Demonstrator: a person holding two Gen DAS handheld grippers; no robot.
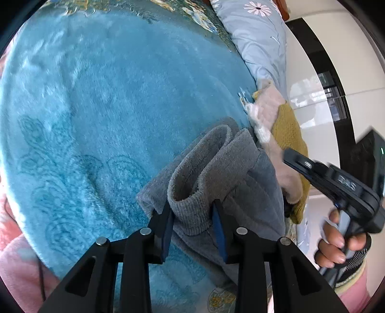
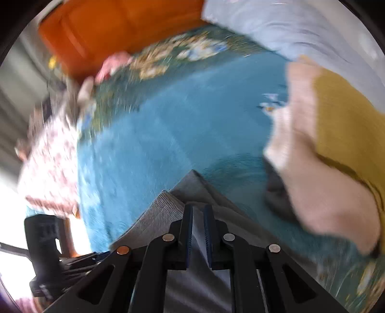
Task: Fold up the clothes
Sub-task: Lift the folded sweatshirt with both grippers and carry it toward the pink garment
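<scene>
Two tongs grip one grey garment point(image 1: 231, 168) on the teal blanket point(image 1: 96, 108): left tongs point(image 1: 192, 214) pinching its ribbed cuff, right tongs point(image 2: 197, 211) nearly closed on a fabric fold. Best keep both grips level and taut while laying it flat, clear of the yellow sweater point(image 2: 349, 125).

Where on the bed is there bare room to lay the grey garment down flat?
The teal blanket lies bare left of the grey garment, up to its floral border. The right edge is crowded: a pink and mustard clothes pile beside the flowered pillow. Both grippers, left and right, grip the garment.
</scene>
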